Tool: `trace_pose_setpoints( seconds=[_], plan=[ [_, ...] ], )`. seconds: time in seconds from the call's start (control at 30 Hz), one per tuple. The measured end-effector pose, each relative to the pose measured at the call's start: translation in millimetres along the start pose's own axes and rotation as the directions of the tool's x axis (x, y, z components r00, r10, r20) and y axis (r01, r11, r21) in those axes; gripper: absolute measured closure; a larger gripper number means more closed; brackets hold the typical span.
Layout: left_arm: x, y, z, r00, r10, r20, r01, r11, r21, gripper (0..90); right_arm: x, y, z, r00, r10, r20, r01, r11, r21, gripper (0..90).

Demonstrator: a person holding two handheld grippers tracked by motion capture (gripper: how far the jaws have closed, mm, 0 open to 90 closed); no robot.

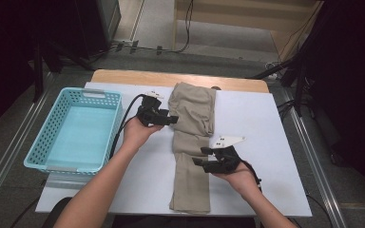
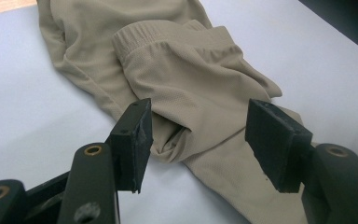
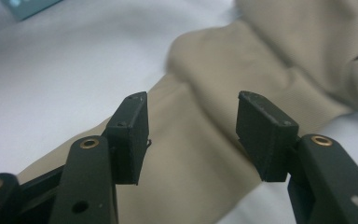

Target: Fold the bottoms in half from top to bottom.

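A pair of beige trousers [image 1: 192,118] lies lengthwise on the white table top [image 1: 261,123], its upper part folded back on itself and one leg running toward the near edge. My left gripper [image 1: 173,118] is at the left edge of the folded part, jaws open. In the left gripper view the folded cloth [image 2: 191,70] with its elastic waistband lies just beyond the open left gripper [image 2: 198,140], and nothing is pinched. My right gripper [image 1: 198,156] is at the right edge of the leg, open. In the right gripper view the leg [image 3: 191,177] lies under the open right gripper [image 3: 191,135].
A light blue plastic basket [image 1: 43,137] stands at the left side of the table, with nothing in it. Bare white surface lies to the right of the trousers. Beyond the far wooden edge [image 1: 123,76] are cables and dark stands on the floor.
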State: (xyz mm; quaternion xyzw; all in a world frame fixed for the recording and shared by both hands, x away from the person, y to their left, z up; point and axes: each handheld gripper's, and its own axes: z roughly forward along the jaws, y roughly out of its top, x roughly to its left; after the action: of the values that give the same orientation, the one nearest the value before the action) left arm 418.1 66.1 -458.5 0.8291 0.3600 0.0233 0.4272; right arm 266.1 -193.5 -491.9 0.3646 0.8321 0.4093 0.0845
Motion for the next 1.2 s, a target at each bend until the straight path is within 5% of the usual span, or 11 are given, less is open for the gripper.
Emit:
trace_pose_setpoints(
  seconds=[0.33,0.57,0.6,0.73,0.87,1.07,1.2],
  plan=[
    [0.6,-1.2,-2.3,1.0000,-0.005,0.003,0.005,1.0000,-0.001,41.6,49.5,-25.7,6.8,0.9942,-0.048,-0.096,0.054,0.997,0.054,35.9],
    [1.2,-2.1,-4.8,0.9996,-0.027,0.005,0.027,0.9994,-0.022,41.6,79.1,-41.2,8.8,0.9827,-0.072,-0.170,0.092,0.989,0.114,34.4],
    [1.0,-2.2,-4.6,0.9997,-0.023,0.002,0.023,0.9996,-0.020,41.6,82.2,-44.1,11.9,0.9819,-0.083,-0.170,0.107,0.985,0.139,34.6],
    [0.1,-3.0,-3.2,0.9999,-0.015,-0.003,0.015,0.9998,-0.009,41.6,89.8,-51.0,12.3,0.9792,-0.191,-0.068,0.197,0.976,0.091,55.7],
    [-0.9,-4.4,-1.4,0.9998,-0.001,-0.021,0.000,0.9998,-0.021,41.6,84.1,-49.4,11.3,0.9862,-0.151,-0.066,0.158,0.982,0.101,79.5],
    [-0.2,-6.8,3.1,0.9996,0.004,-0.027,-0.004,0.9999,0.013,41.6,78.7,-43.7,7.4,0.9884,-0.025,-0.150,0.051,0.984,0.172,85.1],
    [-1.4,-6.6,3.0,0.9995,0.009,-0.030,-0.008,0.9999,0.009,41.6,89.3,-43.8,3.1,0.9774,-0.029,-0.209,0.069,0.980,0.185,85.1]
  ],
)
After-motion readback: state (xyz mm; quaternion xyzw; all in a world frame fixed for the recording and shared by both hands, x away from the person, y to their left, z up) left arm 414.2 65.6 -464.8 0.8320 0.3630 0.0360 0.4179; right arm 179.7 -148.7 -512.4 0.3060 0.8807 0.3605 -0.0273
